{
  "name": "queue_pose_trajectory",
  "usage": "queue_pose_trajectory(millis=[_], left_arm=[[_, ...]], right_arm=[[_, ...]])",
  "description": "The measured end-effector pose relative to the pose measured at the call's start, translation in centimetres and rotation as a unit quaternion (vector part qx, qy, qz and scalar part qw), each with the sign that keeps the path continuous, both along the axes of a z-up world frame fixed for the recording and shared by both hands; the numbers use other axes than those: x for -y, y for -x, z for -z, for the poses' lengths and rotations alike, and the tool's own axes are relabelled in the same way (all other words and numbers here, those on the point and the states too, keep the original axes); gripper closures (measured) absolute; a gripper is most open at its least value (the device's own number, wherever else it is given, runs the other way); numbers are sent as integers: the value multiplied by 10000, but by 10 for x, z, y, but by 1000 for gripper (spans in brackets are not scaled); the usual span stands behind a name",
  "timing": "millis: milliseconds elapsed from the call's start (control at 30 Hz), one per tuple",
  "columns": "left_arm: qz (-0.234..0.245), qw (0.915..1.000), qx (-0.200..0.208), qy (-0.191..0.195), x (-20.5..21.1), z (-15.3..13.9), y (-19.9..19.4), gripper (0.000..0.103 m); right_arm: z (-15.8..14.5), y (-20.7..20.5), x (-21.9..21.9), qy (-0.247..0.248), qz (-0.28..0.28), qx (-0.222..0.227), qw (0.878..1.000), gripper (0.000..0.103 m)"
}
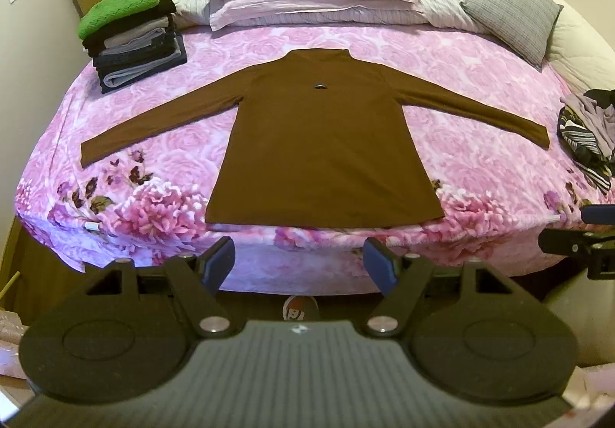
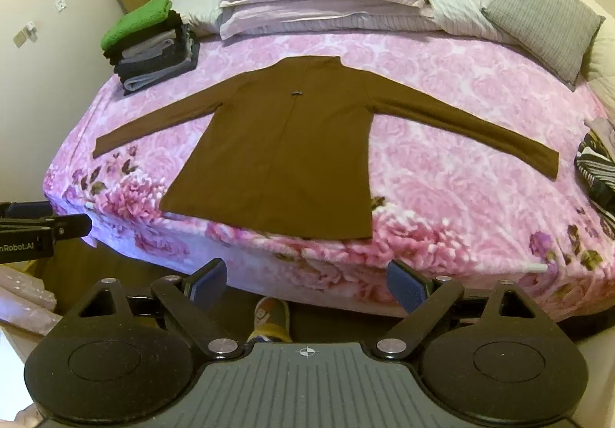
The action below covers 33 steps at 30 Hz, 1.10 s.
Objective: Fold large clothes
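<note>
- Left wrist view: the long-sleeved brown knit top point(image 1: 323, 143) lay flat on the pink floral fleece blanket point(image 1: 480, 74) covering the bed, sleeves spread out to both sides, hem toward the near edge.
- Left gripper point(image 1: 300, 259) hung off the near edge w/ jaws spread, nothing between the blue pads; not touching the top.
- Right gripper point(image 2: 307, 284) same story: jaws spread wide, empty, clear of the hem.
- Risk 1: fleece looked plush, so a pinch at hem or cuff could prob. catch blanket along w/ the fabric and drag it up.
- Risk 2: sleeves reached far out; right cuff sat near the striped black-and-white garment pile point(image 2: 595, 166), so a sweep there might snag it.
- Risk 3: uneven lift by the two grippers could skew the fold and wrinkle the body.
- Risk 4: hem lay close to the bed edge; a pull toward the person might slide the top off.
- Stack of folded clothes w/ a green knit on top point(image 1: 130, 32) stood well apart at far left, low risk.
</note>
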<state>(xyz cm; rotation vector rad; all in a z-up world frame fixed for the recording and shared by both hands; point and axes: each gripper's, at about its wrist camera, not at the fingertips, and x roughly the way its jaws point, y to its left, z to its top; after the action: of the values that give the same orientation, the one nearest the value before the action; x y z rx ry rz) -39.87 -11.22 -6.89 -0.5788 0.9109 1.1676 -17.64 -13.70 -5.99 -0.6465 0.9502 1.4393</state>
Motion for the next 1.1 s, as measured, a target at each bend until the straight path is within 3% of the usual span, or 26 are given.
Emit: queue_pose_trajectory(millis=[400, 567, 733, 900, 1100], left_arm=[[-158, 9998, 114, 31, -59, 13, 7, 31], [-508, 9961, 718, -6, -121, 27, 41, 28], [-1047, 9890, 1038, 87, -204, 52, 92, 29], [-1861, 9710, 1438, 427, -291, 93, 165, 32], [-2917, 9318, 2106, 482, -367, 163, 264, 34]], right_arm=[[10, -1, -54, 70, 16, 1, 10000, 16], [18, -10, -103, 19, 370, -83, 9993, 16], [24, -23, -167, -123, 961, -266, 9949, 16], [36, -25, -243, 34, 1151, -273, 9930, 16], [74, -16, -327, 319, 1350, -240, 9900, 16]])
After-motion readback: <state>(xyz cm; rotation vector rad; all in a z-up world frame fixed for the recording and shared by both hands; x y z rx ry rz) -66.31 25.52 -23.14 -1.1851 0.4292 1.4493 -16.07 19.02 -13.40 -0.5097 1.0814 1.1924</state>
